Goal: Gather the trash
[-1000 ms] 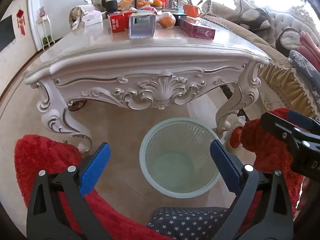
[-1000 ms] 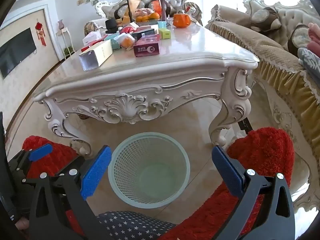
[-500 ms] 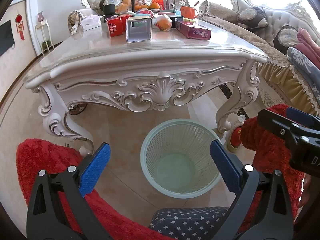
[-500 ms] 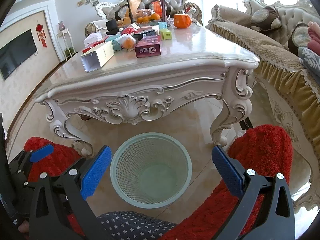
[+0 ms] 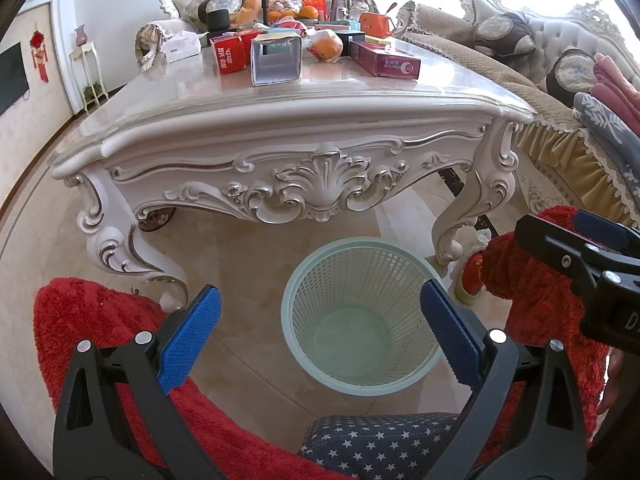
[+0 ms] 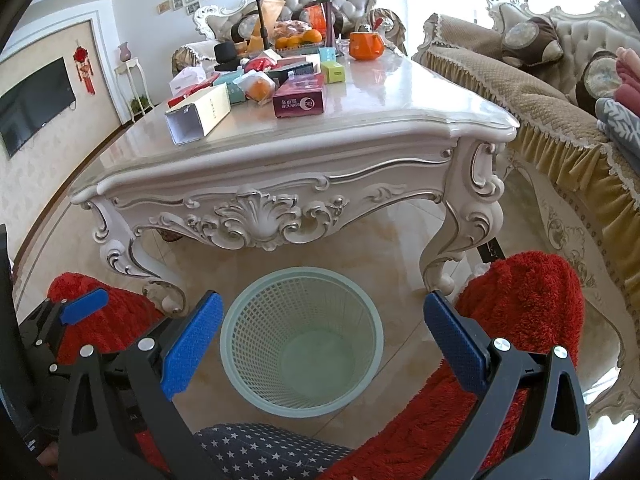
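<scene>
A pale green mesh wastebasket stands empty on the tiled floor in front of an ornate white coffee table. On the tabletop lie an open-ended white carton, a magenta box, a red box and a bagged orange. My left gripper and right gripper both hang open above the basket, holding nothing.
Red fluffy sleeves and a star-patterned cloth fill the lower edges. A fringed sofa with cushions runs along the right. Fruit, a vase and an orange pot crowd the table's far end. A TV hangs at left.
Both cameras have risen and tilted slightly, so more of the tabletop shows. The grippers stay open and nothing has been picked up.
</scene>
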`<state>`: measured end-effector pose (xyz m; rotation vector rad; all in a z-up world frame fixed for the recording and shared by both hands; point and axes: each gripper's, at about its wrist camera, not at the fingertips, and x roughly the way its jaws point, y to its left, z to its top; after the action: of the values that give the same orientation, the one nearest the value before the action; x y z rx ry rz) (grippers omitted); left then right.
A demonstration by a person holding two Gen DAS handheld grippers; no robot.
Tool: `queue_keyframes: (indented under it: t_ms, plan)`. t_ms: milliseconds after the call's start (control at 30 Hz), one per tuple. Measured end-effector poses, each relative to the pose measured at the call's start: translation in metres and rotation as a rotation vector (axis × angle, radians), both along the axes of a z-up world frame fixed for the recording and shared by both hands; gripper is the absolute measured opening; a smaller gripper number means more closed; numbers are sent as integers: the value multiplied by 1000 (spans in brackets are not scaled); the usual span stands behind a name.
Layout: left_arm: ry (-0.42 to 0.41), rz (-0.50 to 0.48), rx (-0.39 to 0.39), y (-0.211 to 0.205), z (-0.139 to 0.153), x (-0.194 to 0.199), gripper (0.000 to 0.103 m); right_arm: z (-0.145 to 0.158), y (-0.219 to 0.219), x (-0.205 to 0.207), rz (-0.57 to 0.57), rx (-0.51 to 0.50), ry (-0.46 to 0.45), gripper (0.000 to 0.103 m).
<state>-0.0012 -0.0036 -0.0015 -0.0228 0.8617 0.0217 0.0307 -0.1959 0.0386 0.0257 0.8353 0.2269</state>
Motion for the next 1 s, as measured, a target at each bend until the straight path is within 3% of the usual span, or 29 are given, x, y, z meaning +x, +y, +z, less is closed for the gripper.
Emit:
queue_keyframes:
  t_ms: [1000]
  plan:
    - [5,-5,10,-4,-2,-1,97,-1,0,0,1,-5,3,97]
